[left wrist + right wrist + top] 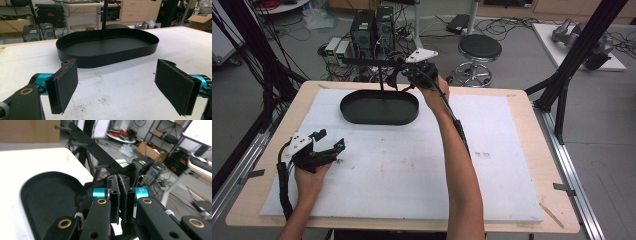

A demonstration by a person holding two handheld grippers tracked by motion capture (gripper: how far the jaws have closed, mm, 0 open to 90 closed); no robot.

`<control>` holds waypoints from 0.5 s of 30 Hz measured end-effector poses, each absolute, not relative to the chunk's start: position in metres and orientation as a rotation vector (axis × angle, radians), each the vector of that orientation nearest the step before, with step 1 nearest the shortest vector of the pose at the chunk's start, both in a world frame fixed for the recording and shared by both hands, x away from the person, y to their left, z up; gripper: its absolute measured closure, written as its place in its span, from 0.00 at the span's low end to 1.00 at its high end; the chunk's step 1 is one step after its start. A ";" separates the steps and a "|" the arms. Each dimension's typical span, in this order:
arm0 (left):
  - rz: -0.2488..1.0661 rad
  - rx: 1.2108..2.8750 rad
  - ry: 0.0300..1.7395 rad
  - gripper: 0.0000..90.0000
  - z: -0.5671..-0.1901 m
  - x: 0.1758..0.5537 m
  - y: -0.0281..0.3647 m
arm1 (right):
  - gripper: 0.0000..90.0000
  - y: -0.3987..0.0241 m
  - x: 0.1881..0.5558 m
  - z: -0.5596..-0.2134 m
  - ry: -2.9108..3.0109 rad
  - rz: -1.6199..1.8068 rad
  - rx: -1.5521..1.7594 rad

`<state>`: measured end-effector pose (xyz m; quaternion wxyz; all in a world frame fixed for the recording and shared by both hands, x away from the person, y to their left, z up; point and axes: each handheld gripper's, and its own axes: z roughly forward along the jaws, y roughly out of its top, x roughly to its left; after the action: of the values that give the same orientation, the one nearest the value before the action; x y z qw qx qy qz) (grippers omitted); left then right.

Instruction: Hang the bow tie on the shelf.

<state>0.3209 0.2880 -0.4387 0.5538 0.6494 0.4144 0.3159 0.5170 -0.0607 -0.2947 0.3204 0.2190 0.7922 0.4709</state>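
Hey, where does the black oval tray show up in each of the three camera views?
High view: the black oval tray sits at the far left-centre of the white mat.
Left gripper view: it lies upper centre, beyond the open jaws.
Right gripper view: it lies at the left, beside the shut jaws.
Shared landmark: the thin black post rising from the tray, also in the left gripper view.

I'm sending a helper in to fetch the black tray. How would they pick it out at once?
Start at the white mat covering the wooden table. At its far edge, left of centre, sits the black tray: a shallow oval with low upright walls and a thin black post rising from it. It is the one dark object lying on the mat.
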 end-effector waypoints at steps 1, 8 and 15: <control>0.746 1.532 0.980 0.21 -0.439 0.321 0.288 | 0.98 -0.061 0.518 -0.295 2.077 1.237 0.585; 0.748 1.534 0.979 0.21 -0.439 0.321 0.288 | 0.98 -0.066 0.524 -0.299 2.046 1.201 0.641; 0.744 1.535 0.980 0.21 -0.439 0.321 0.288 | 0.97 -0.069 0.526 -0.300 2.039 1.169 0.658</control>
<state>0.3208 0.2877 -0.4387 0.5541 0.6496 0.4146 0.3149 0.5258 -0.0690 -0.3003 0.3434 0.2533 0.7847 0.4497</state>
